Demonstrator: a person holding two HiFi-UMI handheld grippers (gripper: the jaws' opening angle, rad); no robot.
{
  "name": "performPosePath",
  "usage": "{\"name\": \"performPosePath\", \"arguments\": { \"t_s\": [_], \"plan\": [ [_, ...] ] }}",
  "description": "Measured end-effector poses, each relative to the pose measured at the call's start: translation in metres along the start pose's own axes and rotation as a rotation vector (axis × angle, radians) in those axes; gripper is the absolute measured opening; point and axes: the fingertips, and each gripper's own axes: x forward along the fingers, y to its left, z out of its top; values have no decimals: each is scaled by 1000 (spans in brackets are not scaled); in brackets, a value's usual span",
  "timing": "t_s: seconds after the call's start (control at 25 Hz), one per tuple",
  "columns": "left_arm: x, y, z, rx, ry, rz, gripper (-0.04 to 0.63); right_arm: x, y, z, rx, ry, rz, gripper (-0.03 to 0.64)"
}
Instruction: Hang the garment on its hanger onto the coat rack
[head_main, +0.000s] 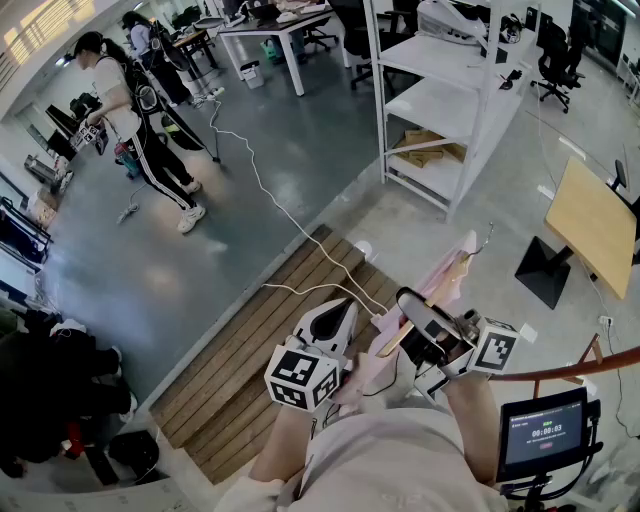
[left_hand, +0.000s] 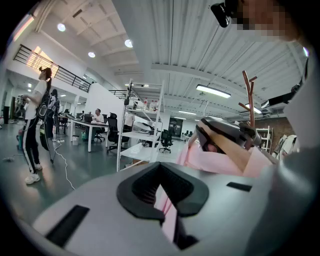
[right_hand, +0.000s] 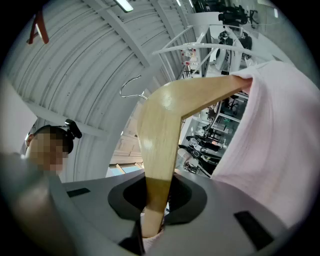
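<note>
Garment (right_hand: 280, 145), pink, draped over wooden hanger (right_hand: 160, 140), held up just in front of the chest, not yet on coat rack (left_hand: 248, 100). Both forearms bent and drawn in close, grippers side by side, tilted upward. Left gripper (head_main: 338, 318) pinched narrow on a fold of the pink cloth. Right gripper (head_main: 428, 322) clamped on the hanger's near arm. Far arm of hanger buried under fabric. Lower hem lost behind grippers and torso. Rack cut off at the head view's right edge.
</note>
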Motion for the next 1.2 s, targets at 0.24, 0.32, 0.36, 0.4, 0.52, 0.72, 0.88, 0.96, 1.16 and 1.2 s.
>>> {"name": "performPosePath", "arguments": {
  "t_s": [0.24,0.32,0.36,0.4,0.52,0.72,0.88,0.96,1.16,1.2],
  "plan": [
    [12,-19,3,11,-34,8,6,-11,1,5,-13,51,27,57],
    [18,-22,7,22,-42,-1,6,-15,-1,10,-39,53,24,55],
    [23,-24,8,26,-43,-6,6,-17,-2,14,-51,51,21,55],
    [29,-26,9,30,-43,-11,6,-21,-5,19,-63,49,16,55],
    [52,-36,17,46,-32,-39,6,-29,-12,39,-94,45,-3,54],
    [74,-42,28,68,-21,-92,6,-29,-19,60,-135,25,-37,54],
    [95,-52,44,99,-18,-146,6,-31,-19,86,-164,-10,-43,54],
    [106,-60,56,114,-23,-175,6,-34,-15,103,-170,-34,-41,54],
    [140,-88,87,162,-35,-254,6,-49,-7,153,-177,-107,-43,54],
    [144,-93,92,172,-41,-272,6,-53,-4,159,-181,-120,-45,54]
  ]
}}
